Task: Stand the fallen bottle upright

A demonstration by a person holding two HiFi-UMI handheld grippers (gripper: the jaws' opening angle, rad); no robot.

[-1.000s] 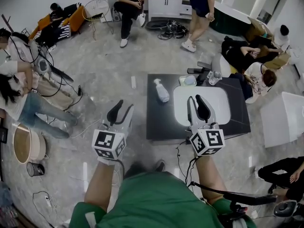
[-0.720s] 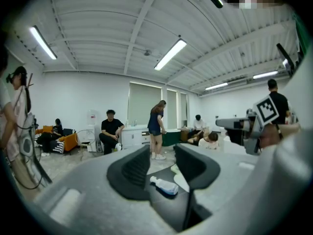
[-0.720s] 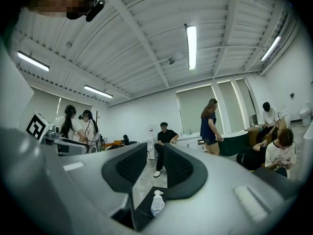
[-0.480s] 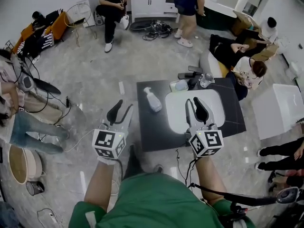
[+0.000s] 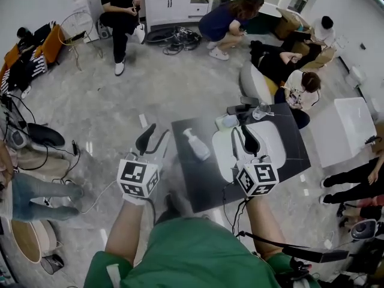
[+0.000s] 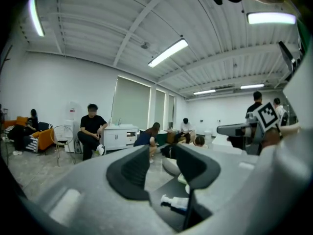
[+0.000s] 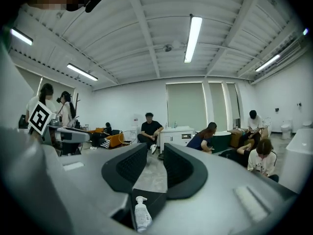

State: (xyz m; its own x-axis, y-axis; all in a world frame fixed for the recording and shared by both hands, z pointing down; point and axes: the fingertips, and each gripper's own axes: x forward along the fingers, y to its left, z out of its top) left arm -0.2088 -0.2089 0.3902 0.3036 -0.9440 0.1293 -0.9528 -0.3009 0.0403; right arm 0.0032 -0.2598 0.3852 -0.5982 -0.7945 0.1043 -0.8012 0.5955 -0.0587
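A white pump bottle lies on its side on the left part of a black low table; it shows as well in the left gripper view and the right gripper view. My left gripper hangs open over the floor just left of the table, a short way from the bottle. My right gripper is held open above a white oval tray on the table, to the right of the bottle. Both are empty: left gripper, right gripper.
At the table's far edge stand a clear glass, dark devices and a small pale bowl. People sit and crouch on the floor behind and to the right. A white table is on the right; cables lie far back.
The head view has swung, so the table and bottle now sit nearer the grippers. Both grippers keep their pose, open and empty. The person in blue at the back has crouched down.
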